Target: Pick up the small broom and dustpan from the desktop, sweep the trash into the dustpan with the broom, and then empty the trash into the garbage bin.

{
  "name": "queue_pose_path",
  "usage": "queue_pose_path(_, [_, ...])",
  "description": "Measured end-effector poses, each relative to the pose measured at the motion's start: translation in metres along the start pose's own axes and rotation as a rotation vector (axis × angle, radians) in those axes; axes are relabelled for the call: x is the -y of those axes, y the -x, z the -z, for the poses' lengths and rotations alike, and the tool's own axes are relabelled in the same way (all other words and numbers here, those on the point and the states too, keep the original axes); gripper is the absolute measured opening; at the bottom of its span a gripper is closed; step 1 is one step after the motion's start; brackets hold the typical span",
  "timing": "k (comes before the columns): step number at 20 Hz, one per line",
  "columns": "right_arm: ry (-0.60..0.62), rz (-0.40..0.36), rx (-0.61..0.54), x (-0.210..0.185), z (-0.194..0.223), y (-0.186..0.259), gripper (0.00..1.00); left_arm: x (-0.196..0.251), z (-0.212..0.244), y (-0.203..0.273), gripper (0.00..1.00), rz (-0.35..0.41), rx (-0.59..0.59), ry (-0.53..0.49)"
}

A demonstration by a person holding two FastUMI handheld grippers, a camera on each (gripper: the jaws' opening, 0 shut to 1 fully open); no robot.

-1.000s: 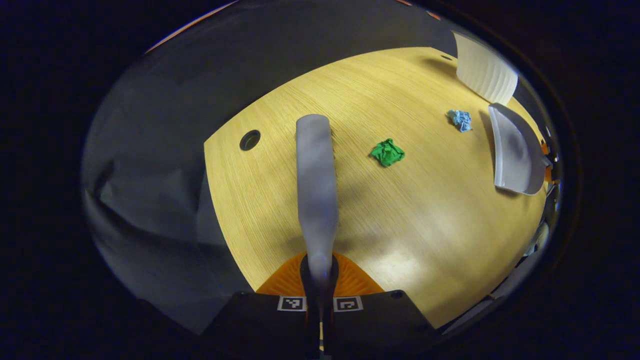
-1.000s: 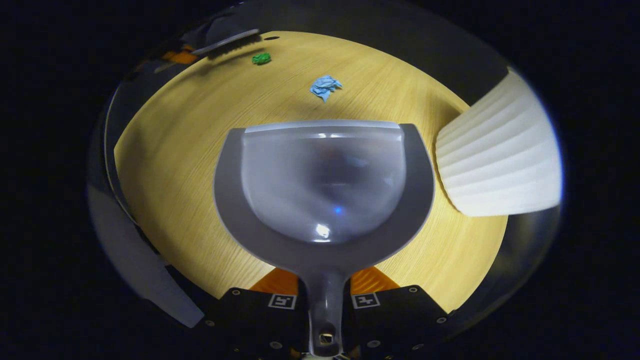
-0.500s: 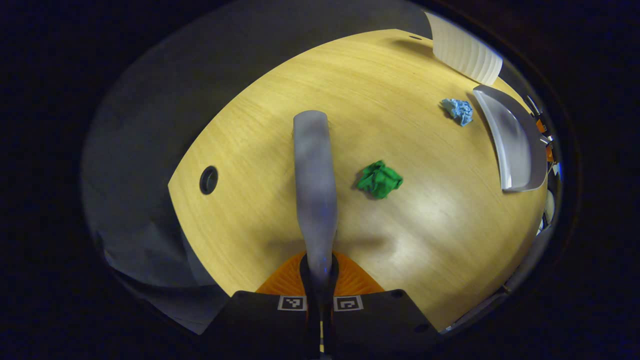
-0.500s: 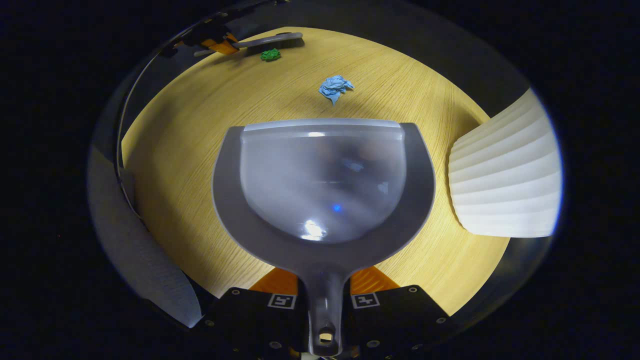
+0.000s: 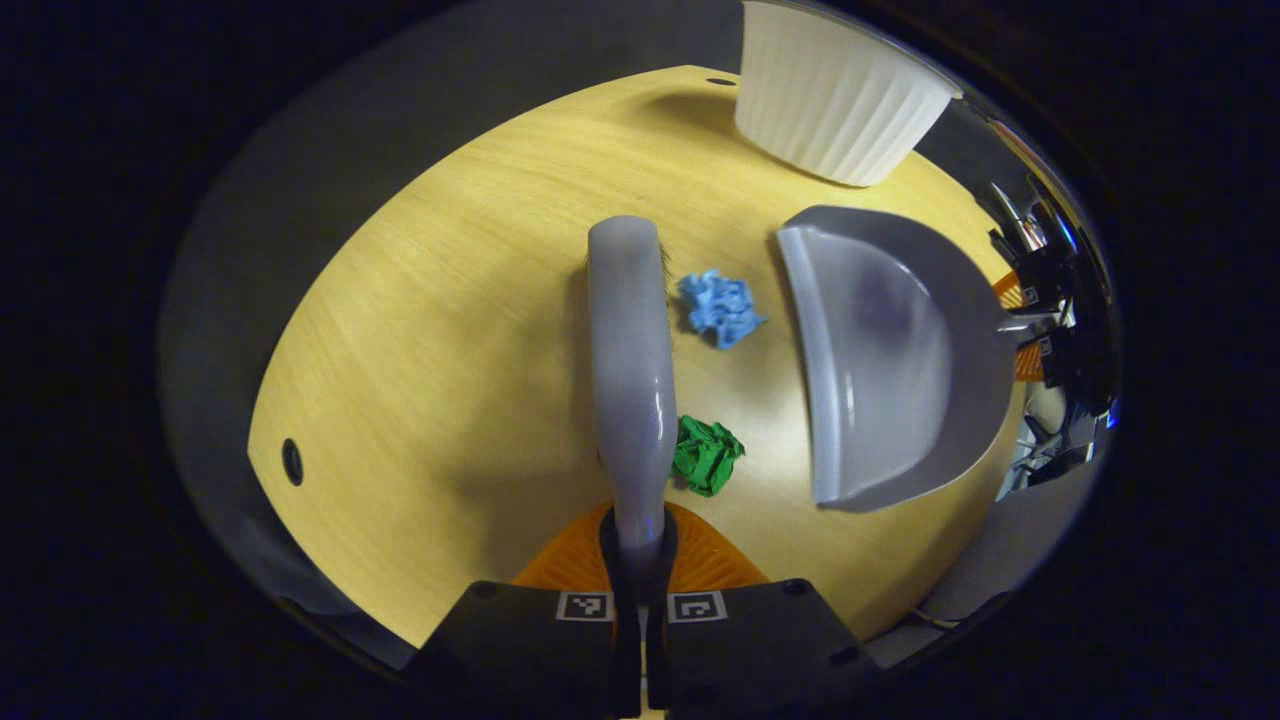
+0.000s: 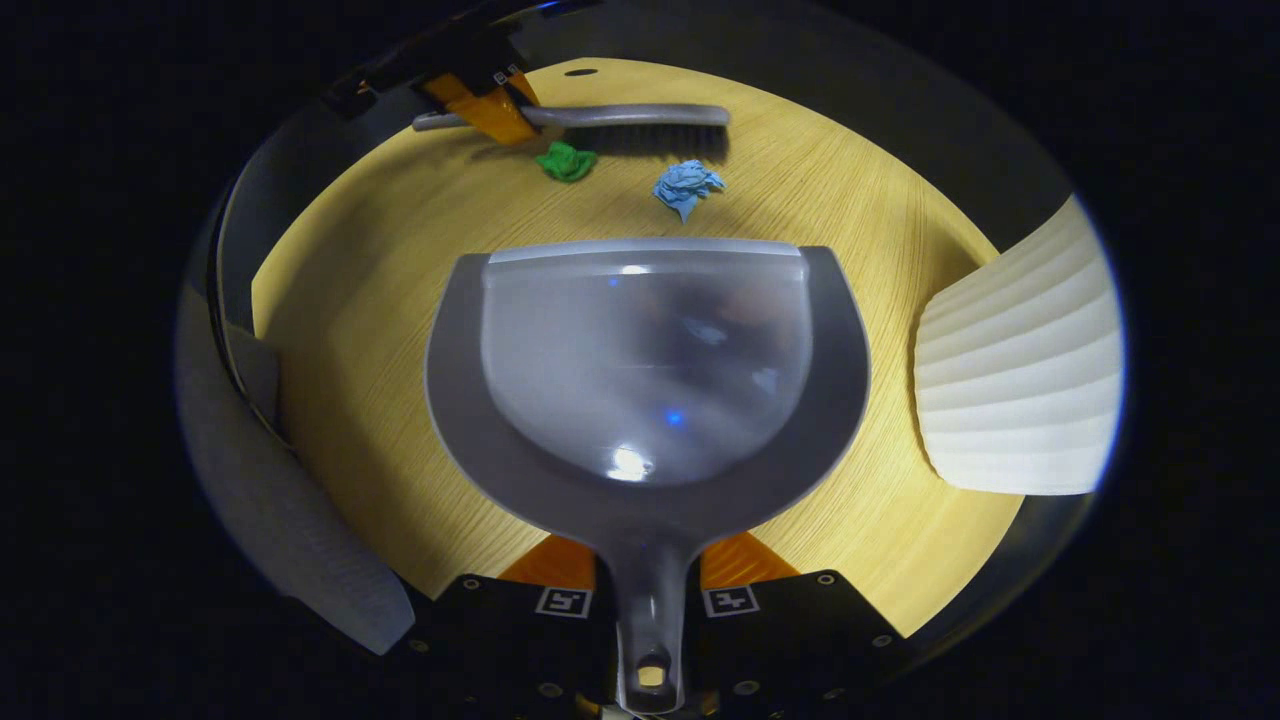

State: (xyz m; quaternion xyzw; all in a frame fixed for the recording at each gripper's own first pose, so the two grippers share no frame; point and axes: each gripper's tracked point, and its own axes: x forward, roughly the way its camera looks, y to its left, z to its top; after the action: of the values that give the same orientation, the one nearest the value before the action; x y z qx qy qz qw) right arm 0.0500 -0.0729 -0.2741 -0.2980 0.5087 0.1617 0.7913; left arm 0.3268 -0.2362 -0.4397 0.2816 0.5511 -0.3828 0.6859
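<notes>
In the left gripper view, my left gripper [image 5: 640, 560] has its two fingers closed tight on the handle of the small broom [image 5: 628, 350], which runs straight away from the camera over the wooden desktop [image 5: 420, 330]. A crumpled green paper ball [image 5: 706, 456] lies touching the broom's right side, near the handle end, and a crumpled blue paper ball [image 5: 720, 306] lies just beside the brush head, also on its right. Beyond them to the right, the grey dustpan [image 5: 890, 360] faces its open lip toward both scraps (its handle leads off to the other gripper at the frame's edge). A white ribbed garbage bin [image 5: 835, 110] stands at the far edge of the desktop, just past the dustpan. In the right gripper view, my right gripper [image 6: 652, 610] has both fingers pressed against the dustpan's [image 6: 645, 380] handle, and the pan spreads out ahead with its front lip low over the desktop [image 6: 340, 330]; whether the lip touches the wood I cannot tell. Ahead of that lip lie the blue paper ball [image 6: 685, 185] and, farther left, the green paper ball [image 6: 566, 160], each hard against the dark bristles of the small broom [image 6: 620, 120], which lies crosswise behind them. The garbage bin [image 6: 1020, 380] stands to the right of the dustpan, near its rim but apart.
</notes>
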Motion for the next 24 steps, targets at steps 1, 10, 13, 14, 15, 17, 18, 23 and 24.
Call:
queue_pose_path(1, [-0.003,-0.002,0.003,0.0,0.001,0.001,0.26,0.013,-0.016,-0.006,0.06,0.012,0.002,-0.005])
queue_pose_path(10, [-0.057,-0.019,0.023,-0.003,0.007,-0.003,0.26,0.101,-0.018,-0.01,0.06,0.183,-0.011,0.154])
queue_pose_path(13, [-0.094,-0.024,0.038,-0.003,0.005,-0.005,0.26,0.112,-0.017,-0.003,0.06,0.213,-0.018,0.212])
queue_pose_path(14, [-0.101,-0.022,0.038,-0.003,0.007,-0.005,0.26,0.116,-0.016,0.001,0.06,0.221,-0.023,0.217])
queue_pose_path(15, [-0.107,-0.02,0.039,-0.003,0.007,-0.005,0.26,0.12,-0.015,0.003,0.06,0.232,-0.027,0.222])
queue_pose_path(17, [-0.124,-0.02,0.04,-0.004,0.006,-0.006,0.26,0.132,-0.017,0.011,0.06,0.267,-0.024,0.239])
queue_pose_path(18, [-0.135,-0.02,0.042,-0.004,0.006,-0.007,0.26,0.139,-0.017,0.016,0.05,0.287,-0.023,0.251])
queue_pose_path(23, [-0.153,-0.001,0.051,-0.004,0.005,-0.008,0.26,0.157,-0.015,0.02,0.06,0.284,-0.008,0.271])
queue_pose_path(24, [-0.16,-0.002,0.052,-0.003,0.004,-0.007,0.26,0.155,-0.015,0.021,0.06,0.273,0.0,0.279])
